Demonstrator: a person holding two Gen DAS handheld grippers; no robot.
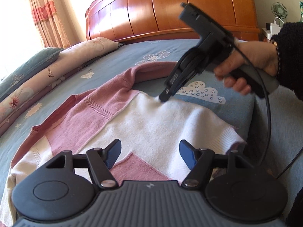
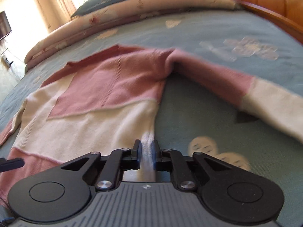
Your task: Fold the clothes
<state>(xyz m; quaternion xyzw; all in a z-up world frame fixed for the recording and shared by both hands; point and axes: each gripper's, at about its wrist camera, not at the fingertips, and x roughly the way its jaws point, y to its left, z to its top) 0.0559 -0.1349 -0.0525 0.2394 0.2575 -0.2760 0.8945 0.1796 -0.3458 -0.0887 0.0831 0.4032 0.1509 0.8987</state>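
Observation:
A pink and white knit sweater [image 1: 151, 121] lies spread on the blue bedsheet [image 1: 113, 60]. My left gripper [image 1: 150, 152] hovers open over its near white part, with nothing between the fingers. A hand [image 1: 251, 60] holds my right gripper [image 1: 163, 96], whose tip pinches the white fabric at the sweater's far edge and lifts it slightly. In the right wrist view the right gripper [image 2: 146, 147] is shut on a ribbed white edge of the sweater [image 2: 98, 87]. One sleeve [image 2: 227, 79] stretches out to the right. A fingertip [image 2: 11, 163] of the left gripper shows at the left edge.
A wooden headboard [image 1: 170, 9] stands at the far side. A floral quilt roll and a pillow [image 1: 56, 64] line the left of the bed. A black cable [image 1: 268, 113] hangs from the right gripper. A small fan [image 1: 278, 9] sits on a stand at right.

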